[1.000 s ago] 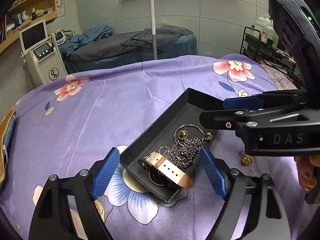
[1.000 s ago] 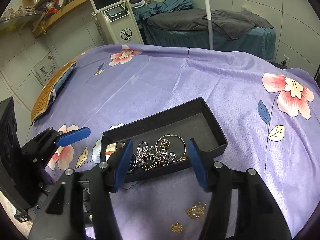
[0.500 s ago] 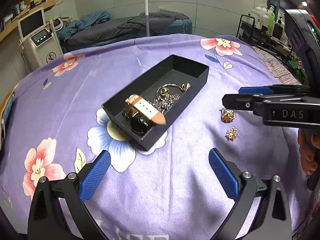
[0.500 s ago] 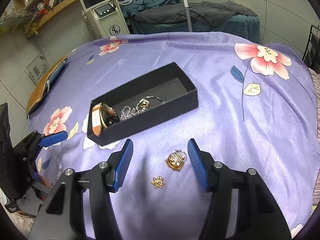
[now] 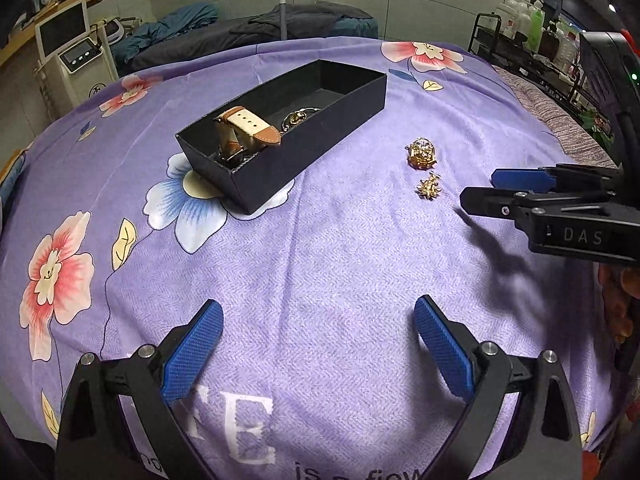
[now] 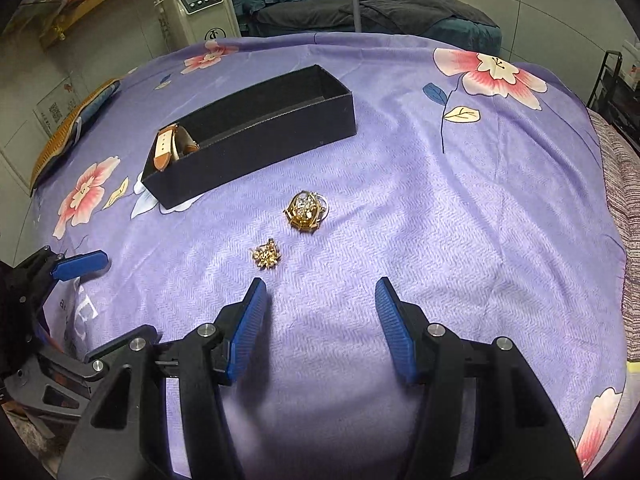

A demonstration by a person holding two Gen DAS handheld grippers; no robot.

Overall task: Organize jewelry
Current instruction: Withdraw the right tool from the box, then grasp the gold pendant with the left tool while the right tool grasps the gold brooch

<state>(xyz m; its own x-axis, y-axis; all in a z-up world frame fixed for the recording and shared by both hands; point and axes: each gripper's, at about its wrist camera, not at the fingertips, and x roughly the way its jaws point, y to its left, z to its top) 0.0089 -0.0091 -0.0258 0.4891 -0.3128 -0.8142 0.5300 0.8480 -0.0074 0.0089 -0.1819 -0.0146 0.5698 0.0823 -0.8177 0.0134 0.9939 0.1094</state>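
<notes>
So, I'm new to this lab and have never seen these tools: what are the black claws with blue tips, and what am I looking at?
They are hand-held grippers, one in each of a person's hands, each with a camera looking along its two fingers. One picture is from the left gripper, the other from the right gripper. Both stand open and hold nothing. On the purple flowered cloth sits a black box with a tan-strapped watch and other jewelry inside. Two gold pieces lie loose on the cloth: a larger gold ornament and a smaller gold ornament.
</notes>
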